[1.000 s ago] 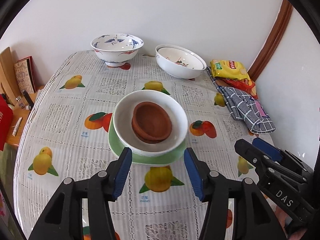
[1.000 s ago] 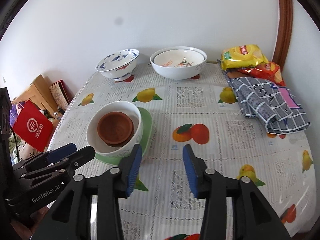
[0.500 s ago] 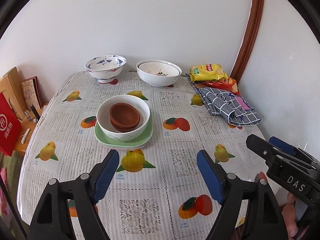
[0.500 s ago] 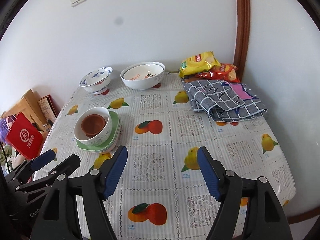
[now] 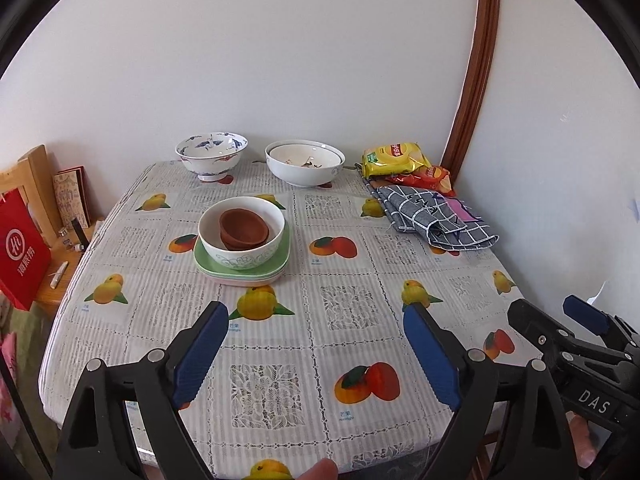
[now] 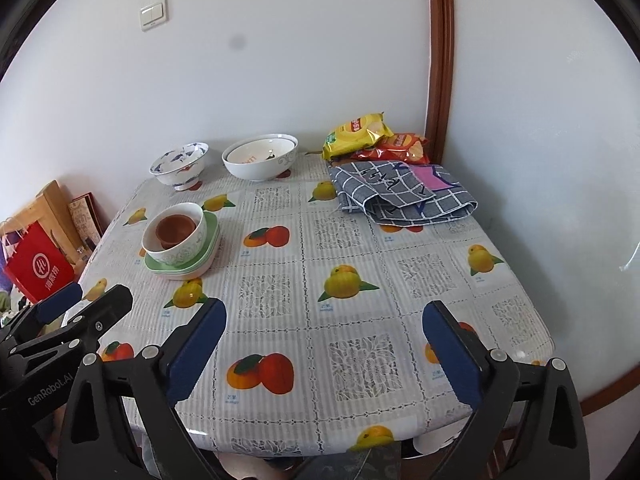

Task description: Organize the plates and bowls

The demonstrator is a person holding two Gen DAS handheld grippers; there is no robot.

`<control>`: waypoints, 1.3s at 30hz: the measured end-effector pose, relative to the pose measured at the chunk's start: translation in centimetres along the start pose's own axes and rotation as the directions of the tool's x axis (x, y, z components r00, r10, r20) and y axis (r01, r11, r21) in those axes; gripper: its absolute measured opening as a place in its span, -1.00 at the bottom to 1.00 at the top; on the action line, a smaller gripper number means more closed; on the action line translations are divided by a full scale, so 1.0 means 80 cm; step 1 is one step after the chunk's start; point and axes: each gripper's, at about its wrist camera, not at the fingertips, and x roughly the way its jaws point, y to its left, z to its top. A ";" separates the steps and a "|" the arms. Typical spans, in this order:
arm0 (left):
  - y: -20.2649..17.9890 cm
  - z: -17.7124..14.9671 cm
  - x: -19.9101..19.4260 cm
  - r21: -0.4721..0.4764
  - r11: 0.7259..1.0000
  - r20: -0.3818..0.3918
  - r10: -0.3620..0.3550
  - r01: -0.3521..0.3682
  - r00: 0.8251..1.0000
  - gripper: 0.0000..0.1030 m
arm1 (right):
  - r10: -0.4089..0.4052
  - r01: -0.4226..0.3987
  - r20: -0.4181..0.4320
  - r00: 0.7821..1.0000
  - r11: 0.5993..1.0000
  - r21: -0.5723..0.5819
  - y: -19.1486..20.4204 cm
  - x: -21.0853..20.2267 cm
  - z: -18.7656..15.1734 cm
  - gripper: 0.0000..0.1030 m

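Note:
A stack stands left of the table's middle: green plates point(image 5: 280, 258) point(image 6: 211, 252), a white bowl point(image 5: 240, 258) point(image 6: 192, 242) on them, and brown bowls point(image 5: 242, 226) point(image 6: 174, 228) inside it. A blue-patterned bowl point(image 5: 211, 154) point(image 6: 180, 166) and a large white bowl point(image 5: 305, 162) point(image 6: 260, 158) stand at the far edge. My left gripper point(image 5: 316, 328) is open and empty, above the near table edge. My right gripper point(image 6: 324, 328) is open and empty too, also near the front edge; it shows at the lower right of the left wrist view point(image 5: 560, 320).
A fruit-print tablecloth point(image 5: 348, 300) covers the table. Snack bags point(image 5: 394, 158) and a folded grey checked cloth point(image 5: 432, 216) lie at the far right by the wall. A red bag point(image 5: 22, 248) and wooden items stand left of the table.
Both grippers have pulled back and up from the stack toward the table's near edge, and their jaws have opened wider. The dishes have not moved.

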 end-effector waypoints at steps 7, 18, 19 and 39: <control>-0.001 -0.005 -0.007 -0.009 1.000 -0.008 0.009 -0.009 1.000 0.75 | -0.007 0.007 0.016 1.000 1.000 0.004 -0.005 -0.018 -0.008 0.90; -0.004 -0.010 -0.009 0.003 1.000 -0.026 0.012 -0.012 1.000 0.75 | -0.020 0.020 0.024 1.000 1.000 0.004 -0.006 -0.027 -0.016 0.90; -0.003 -0.010 -0.010 0.003 1.000 -0.027 0.011 -0.011 1.000 0.75 | -0.020 0.020 0.024 1.000 1.000 0.004 -0.006 -0.027 -0.016 0.90; -0.007 -0.010 -0.017 0.008 1.000 -0.012 0.009 -0.009 1.000 0.75 | -0.015 0.014 0.044 0.999 1.000 0.001 -0.005 -0.038 -0.015 0.90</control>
